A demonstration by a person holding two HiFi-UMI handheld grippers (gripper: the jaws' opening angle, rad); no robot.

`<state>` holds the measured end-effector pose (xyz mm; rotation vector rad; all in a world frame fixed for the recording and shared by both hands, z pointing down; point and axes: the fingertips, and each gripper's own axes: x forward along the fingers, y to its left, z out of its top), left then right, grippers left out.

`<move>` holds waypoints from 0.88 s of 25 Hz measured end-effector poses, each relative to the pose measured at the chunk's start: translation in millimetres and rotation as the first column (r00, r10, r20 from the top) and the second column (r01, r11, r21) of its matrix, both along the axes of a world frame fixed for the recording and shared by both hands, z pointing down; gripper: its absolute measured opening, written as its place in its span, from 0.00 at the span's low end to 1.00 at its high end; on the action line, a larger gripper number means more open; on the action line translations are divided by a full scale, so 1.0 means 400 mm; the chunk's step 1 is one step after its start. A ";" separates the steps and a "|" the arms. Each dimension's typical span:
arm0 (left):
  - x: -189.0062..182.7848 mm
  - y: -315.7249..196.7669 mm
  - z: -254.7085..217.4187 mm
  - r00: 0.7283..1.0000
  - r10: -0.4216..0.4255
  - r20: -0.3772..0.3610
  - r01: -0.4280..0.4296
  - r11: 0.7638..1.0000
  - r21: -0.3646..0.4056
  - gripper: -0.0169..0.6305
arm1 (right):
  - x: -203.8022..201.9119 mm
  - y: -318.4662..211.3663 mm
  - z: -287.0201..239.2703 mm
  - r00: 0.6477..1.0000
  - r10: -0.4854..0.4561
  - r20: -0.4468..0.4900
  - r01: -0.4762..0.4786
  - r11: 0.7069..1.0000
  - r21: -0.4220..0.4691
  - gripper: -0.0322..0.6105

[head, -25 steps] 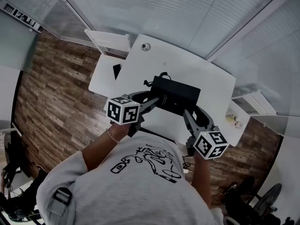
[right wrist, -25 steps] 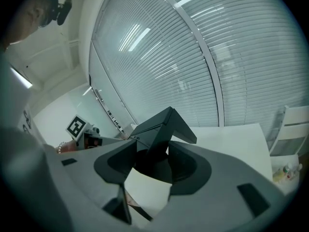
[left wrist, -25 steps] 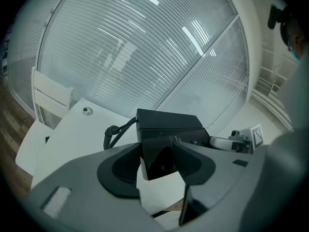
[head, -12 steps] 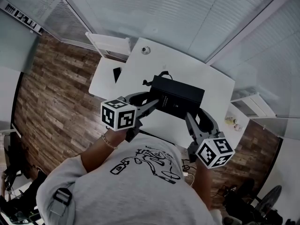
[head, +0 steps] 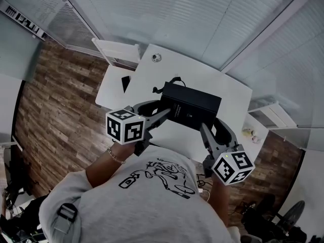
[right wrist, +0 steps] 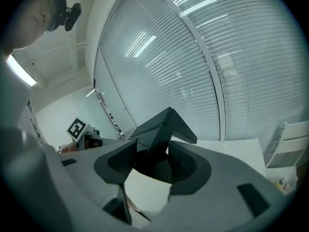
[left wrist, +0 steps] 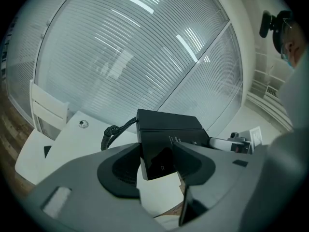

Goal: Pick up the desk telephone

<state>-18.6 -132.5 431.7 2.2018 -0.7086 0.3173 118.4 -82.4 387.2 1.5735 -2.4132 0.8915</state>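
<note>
The left gripper (head: 161, 113) is clamped on the left end of the desk telephone (head: 192, 105), and the right gripper (head: 203, 129) grips its opposite corner. The desk telephone hangs between them, seemingly clear of the white table (head: 202, 70), with its coiled cord (left wrist: 112, 133) trailing.

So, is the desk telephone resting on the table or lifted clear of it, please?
Lifted: the left gripper and right gripper clamp the desk telephone at its ends, and white table shows beneath it.
</note>
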 end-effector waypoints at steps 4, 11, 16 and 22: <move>-0.002 0.004 -0.008 1.000 0.003 -0.003 -0.003 1.000 0.004 0.34 | -0.002 0.004 -0.007 1.000 0.004 0.002 -0.004 1.000 0.004 0.36; 0.004 -0.005 -0.005 1.000 0.008 -0.003 -0.008 1.000 0.001 0.34 | 0.004 -0.005 -0.005 1.000 0.007 0.003 -0.007 1.000 -0.001 0.36; 0.008 0.005 -0.009 1.000 0.006 -0.003 -0.006 1.000 0.006 0.34 | 0.008 0.006 -0.008 1.000 0.007 0.005 -0.007 1.000 0.003 0.36; 0.010 -0.022 -0.003 1.000 0.003 -0.003 -0.003 1.000 -0.002 0.34 | 0.011 -0.022 -0.003 1.000 0.009 0.011 -0.009 1.000 -0.003 0.36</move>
